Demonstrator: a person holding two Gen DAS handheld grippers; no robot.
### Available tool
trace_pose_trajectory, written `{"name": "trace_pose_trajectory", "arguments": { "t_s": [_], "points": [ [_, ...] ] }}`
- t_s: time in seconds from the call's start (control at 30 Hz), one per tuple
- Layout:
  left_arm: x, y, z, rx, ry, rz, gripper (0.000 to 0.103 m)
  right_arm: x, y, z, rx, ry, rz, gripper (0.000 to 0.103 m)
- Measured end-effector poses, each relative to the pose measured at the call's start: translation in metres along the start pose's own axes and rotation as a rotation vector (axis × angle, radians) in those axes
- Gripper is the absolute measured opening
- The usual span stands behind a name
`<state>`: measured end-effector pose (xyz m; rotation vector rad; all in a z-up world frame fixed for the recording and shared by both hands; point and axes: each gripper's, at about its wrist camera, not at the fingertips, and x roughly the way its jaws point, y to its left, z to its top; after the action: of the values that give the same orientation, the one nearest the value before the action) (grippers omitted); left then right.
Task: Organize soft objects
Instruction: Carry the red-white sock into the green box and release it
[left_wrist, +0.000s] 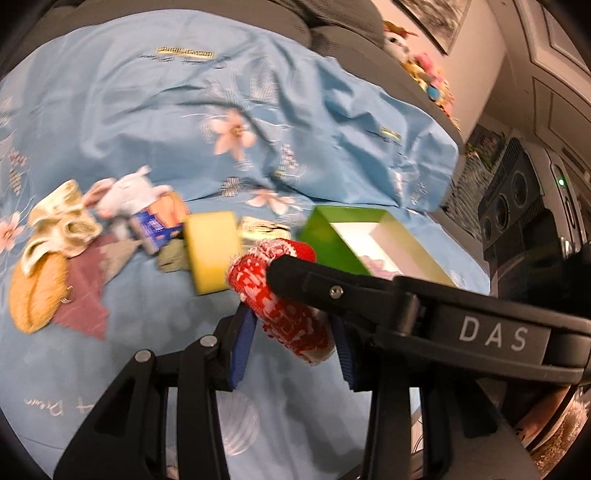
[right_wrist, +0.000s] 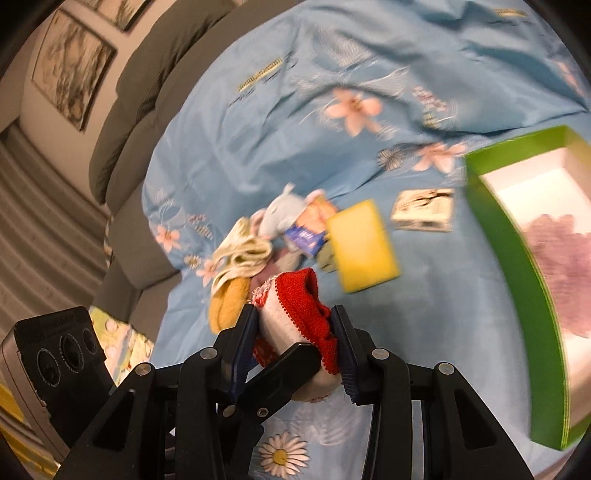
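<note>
- Held item: a red-and-white knitted sock, bunched into a soft roll, is clamped from both ends and hangs clear of the light-blue floral bedsheet.
- Left gripper: closed on the sock, its blue pads pressing the patterned end; the black finger of the other tool crosses in from 3 o'clock.
- Right gripper: closed on the sock's red cuff, with white fabric bulging between the pads.
- Destination, as judged: the green cardboard box with white interior lies at 3 o'clock in the right wrist view; a blurred pinkish soft item already lies inside.
- Remaining: a yellow rectangular sponge, a pale grey plush toy, a cream crumpled cloth, an orange-and-blue packet and a tan round pad lie loose on the sheet, at about 12 o'clock from the sock.
- Progress, as judged: early; one item appears stored, one is in hand, several await.
</note>
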<state>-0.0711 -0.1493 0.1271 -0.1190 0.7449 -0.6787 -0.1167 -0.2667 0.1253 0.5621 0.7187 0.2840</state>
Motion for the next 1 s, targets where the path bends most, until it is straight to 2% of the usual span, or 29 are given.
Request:
{"name": "trace_pose_trajectory", "arguments": {
  "t_s": [0.3, 0.5, 0.63, 0.77, 1.0],
  "points": [
    [0.034, -0.064, 0.01, 0.116, 0.032, -0.078, 0.038, -0.056, -0.051, 0.009, 0.085, -0.107, -0.045, 0.04],
    [0.066, -0.105, 0.014, 0.173, 0.074, -0.164, 0.038, -0.092, -0.092, 0.008, 0.179, -0.187, -0.093, 0.04],
    [0.096, -0.126, 0.015, 0.181, 0.149, -0.236, 0.038, -0.112, -0.12, 0.009, 0.263, -0.23, -0.142, 0.04],
    [0.124, -0.145, 0.012, 0.19, 0.217, -0.274, 0.036, -0.124, -0.145, 0.008, 0.329, -0.235, -0.242, 0.04],
    [0.15, -0.165, 0.005, 0.198, 0.29, -0.288, 0.037, -0.131, -0.182, 0.004, 0.412, -0.218, -0.327, 0.04]
  ]
}}
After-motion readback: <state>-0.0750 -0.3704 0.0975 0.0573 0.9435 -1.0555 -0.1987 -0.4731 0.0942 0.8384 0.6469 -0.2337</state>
